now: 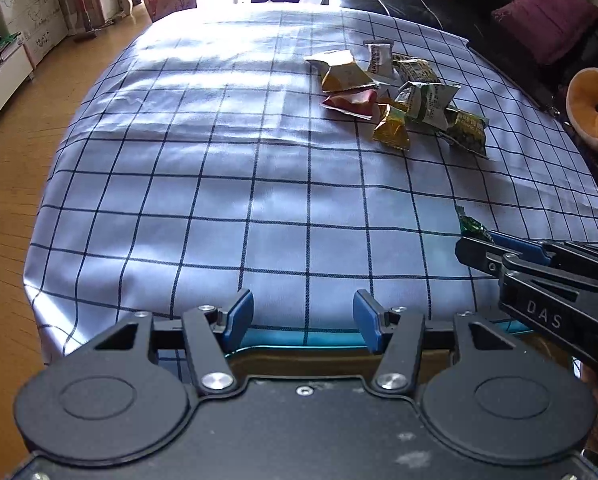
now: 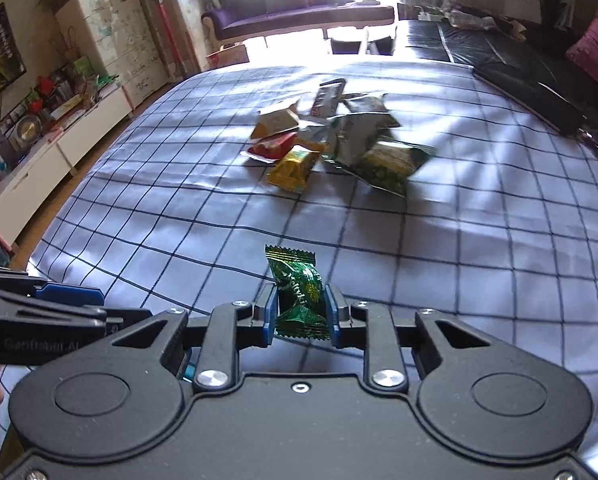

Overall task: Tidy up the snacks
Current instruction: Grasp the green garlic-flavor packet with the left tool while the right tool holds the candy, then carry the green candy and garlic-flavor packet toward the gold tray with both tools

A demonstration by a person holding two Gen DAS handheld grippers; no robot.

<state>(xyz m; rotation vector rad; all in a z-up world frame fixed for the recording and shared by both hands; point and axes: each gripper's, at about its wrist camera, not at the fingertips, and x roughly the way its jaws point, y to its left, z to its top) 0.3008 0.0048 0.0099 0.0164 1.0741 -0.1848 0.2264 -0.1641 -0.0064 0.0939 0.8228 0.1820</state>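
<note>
Right hand-held gripper (image 2: 301,312) angled down, clamping green candy (image 2: 299,292) (above checked cloth (image 2: 179,200)); left hand-held gripper (image 1: 303,320) empty, jaws apart.

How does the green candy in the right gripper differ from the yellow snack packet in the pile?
The green candy is pinched in the right gripper, near the camera; the yellow snack packet lies loose on the tablecloth, touching other packets. The candy's ends are crimped; the packet looks puffed. Both are sealed and shiny.

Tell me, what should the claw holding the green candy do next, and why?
Probably carry it to the blue-rimmed box under the left gripper and drop it in. The right gripper already pinches the green candy, the other snacks still lie piled on the tablecloth, and the left gripper's open jaws hold nothing.
</note>
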